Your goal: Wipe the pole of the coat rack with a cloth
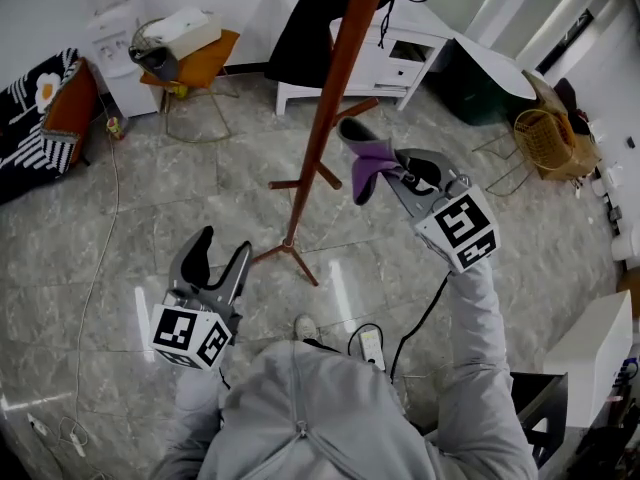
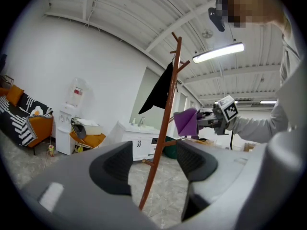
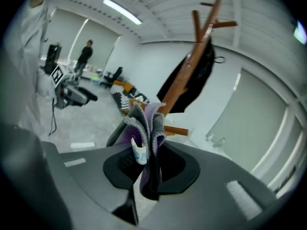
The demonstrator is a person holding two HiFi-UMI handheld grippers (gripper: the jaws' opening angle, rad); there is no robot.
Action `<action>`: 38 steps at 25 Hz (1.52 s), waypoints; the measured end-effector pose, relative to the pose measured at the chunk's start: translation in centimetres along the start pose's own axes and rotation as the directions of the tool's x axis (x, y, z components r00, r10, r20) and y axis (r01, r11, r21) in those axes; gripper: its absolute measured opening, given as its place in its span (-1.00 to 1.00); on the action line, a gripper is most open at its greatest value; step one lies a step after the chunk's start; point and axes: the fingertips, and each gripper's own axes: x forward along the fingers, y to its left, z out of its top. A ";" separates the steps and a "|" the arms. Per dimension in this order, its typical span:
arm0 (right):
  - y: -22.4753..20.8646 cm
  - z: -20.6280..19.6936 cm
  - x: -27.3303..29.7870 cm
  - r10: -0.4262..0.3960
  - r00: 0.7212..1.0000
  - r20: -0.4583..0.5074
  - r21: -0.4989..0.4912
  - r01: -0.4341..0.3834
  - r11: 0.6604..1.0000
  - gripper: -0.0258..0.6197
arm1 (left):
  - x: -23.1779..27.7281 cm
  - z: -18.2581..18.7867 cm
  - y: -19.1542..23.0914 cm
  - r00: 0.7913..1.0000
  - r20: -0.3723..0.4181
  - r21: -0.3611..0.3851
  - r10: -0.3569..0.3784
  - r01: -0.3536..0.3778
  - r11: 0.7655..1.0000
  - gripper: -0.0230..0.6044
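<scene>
The brown wooden coat rack pole [image 1: 325, 118] rises from tripod feet on the tiled floor, with a black garment [image 1: 310, 28] hung near its top. My right gripper [image 1: 385, 173] is shut on a folded purple and grey cloth [image 1: 368, 160], held just right of the pole and apart from it. In the right gripper view the cloth [image 3: 146, 128] stands bunched between the jaws with the pole [image 3: 184, 75] behind. My left gripper [image 1: 213, 260] is open and holds nothing, low at the pole's left. The left gripper view shows the pole [image 2: 162, 128] between its jaws, farther off.
A white cabinet [image 1: 395, 58] stands behind the rack. An orange chair with a box [image 1: 185, 48] and a water dispenser [image 1: 115, 38] are at the back left, a patterned sofa [image 1: 40, 118] at the far left. A cable [image 1: 100, 268] trails on the floor. A wicker basket [image 1: 545, 138] sits right.
</scene>
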 end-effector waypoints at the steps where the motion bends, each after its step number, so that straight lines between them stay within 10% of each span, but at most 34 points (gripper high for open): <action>1: 0.8 0.1 0.7 0.039 0.999 -0.033 -0.088 -0.042 0.995 -0.74 | -0.3 0.0 0.3 1.000 0.004 -0.001 0.012 -0.012 1.000 0.06; 7: 3.4 -1.4 4.7 0.116 0.951 -0.286 -0.455 -0.241 0.857 -0.74 | -1.9 0.3 1.9 0.996 0.021 -0.012 0.081 -0.081 0.997 0.06; 13: 3.9 -2.1 8.3 0.147 0.909 -0.389 -0.521 -0.349 0.779 -0.74 | -3.4 0.1 2.9 0.990 0.025 -0.019 0.142 -0.142 0.990 0.06; 38: 6.8 -4.0 3.8 0.192 0.882 -0.430 -0.451 -0.394 0.801 -0.74 | -3.3 -1.0 1.0 0.998 0.005 -0.025 0.065 -0.065 0.998 0.06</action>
